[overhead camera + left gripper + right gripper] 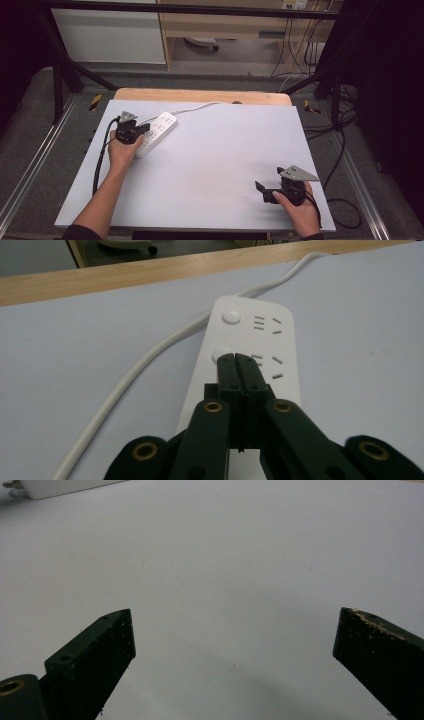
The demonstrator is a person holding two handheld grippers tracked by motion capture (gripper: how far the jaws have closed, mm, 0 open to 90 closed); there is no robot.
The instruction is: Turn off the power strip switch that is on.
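A white power strip (161, 129) lies at the back left of the white mat (215, 165), its cord (200, 106) running off the far edge. My left gripper (146, 131) is shut with nothing between its jaws. In the left gripper view its closed tips (235, 359) sit over the second round button of the strip (282, 340), seemingly touching it. Another round button (231, 316) lies farther along, beside its socket slots. My right gripper (261, 190) rests at the front right of the mat, wide open and empty (232, 630).
The strip's white cord (125, 385) curves along the left side of the strip toward the wooden table edge (125, 275). An end of the strip (55, 486) shows at the top left of the right gripper view. Black cables hang off the table's right side (345, 150).
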